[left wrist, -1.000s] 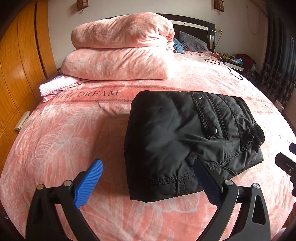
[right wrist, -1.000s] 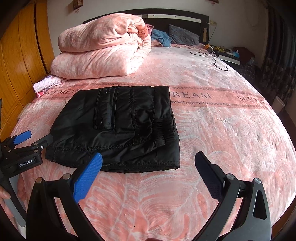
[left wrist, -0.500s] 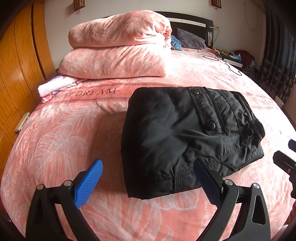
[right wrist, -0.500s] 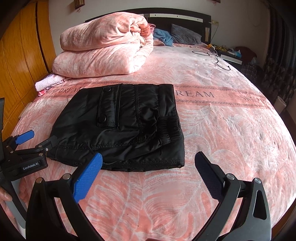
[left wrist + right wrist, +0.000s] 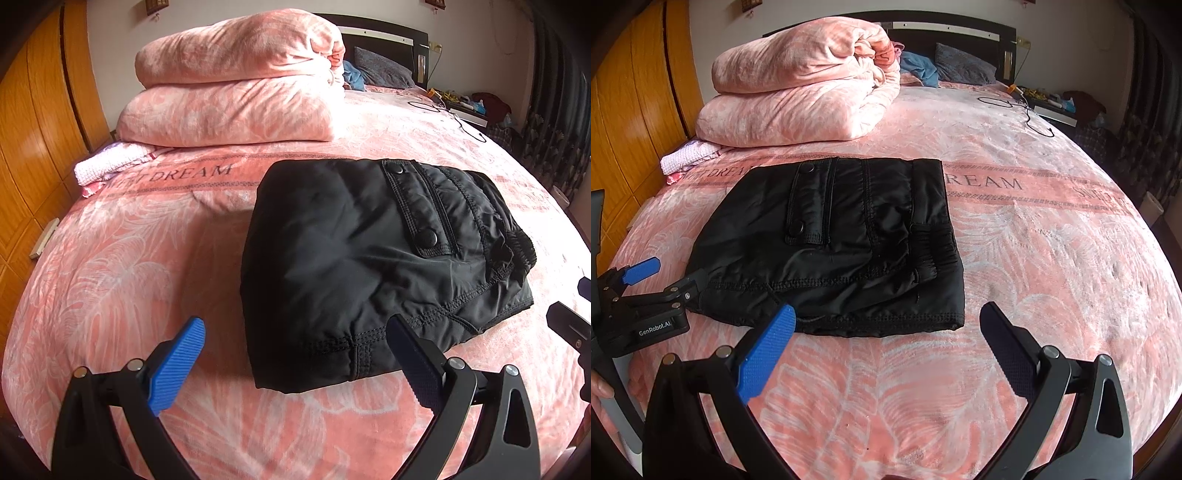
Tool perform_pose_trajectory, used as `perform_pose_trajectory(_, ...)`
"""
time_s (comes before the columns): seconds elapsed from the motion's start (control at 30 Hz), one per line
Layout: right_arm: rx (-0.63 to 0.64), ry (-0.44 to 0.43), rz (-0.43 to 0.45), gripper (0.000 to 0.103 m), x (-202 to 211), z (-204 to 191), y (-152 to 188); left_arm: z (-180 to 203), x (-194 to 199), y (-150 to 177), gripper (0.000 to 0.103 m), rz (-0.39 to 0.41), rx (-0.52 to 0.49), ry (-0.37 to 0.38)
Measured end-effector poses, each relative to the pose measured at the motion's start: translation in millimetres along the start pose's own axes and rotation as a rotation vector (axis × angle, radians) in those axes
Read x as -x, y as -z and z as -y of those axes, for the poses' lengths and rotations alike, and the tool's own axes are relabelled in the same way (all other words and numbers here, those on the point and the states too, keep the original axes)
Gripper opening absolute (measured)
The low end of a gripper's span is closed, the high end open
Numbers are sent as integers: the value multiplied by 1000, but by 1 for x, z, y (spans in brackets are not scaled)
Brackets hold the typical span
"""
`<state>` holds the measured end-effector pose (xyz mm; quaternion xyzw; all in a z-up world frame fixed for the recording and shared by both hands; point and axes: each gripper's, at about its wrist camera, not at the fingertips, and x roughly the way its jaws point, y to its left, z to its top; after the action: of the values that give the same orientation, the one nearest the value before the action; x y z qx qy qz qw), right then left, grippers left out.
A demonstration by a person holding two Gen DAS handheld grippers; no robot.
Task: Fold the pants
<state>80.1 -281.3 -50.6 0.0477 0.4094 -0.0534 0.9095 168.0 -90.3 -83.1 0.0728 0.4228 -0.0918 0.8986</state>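
Observation:
The black pants (image 5: pixel 362 258) lie folded into a compact rectangle on the pink bedspread (image 5: pixel 129 266), snap pocket facing up. They also show in the right wrist view (image 5: pixel 849 240). My left gripper (image 5: pixel 295 354) is open and empty, at the pants' near left corner, with its right finger over the hem. It shows at the left of the right wrist view (image 5: pixel 665 275). My right gripper (image 5: pixel 886 339) is open and empty, just short of the pants' near edge. Its tip shows at the right edge of the left wrist view (image 5: pixel 570 325).
A folded pink quilt (image 5: pixel 801 85) is stacked at the back left of the bed. A small pink-white cloth (image 5: pixel 107 166) lies beside it. A wooden wardrobe (image 5: pixel 33 129) stands left. A black cable (image 5: pixel 1023 110) and a nightstand (image 5: pixel 1056 110) are at the back right.
Both grippers have eased slightly closer to the pants, which look a little larger in both views. The pants have not moved and both grippers stay open.

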Motion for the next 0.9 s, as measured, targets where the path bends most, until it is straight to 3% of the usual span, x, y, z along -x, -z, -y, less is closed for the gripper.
perform_pose_trajectory(0.9, 0, -13, -13, 100, -5, -2, 1, 0, -5, 2, 99, -14, -8, 2)
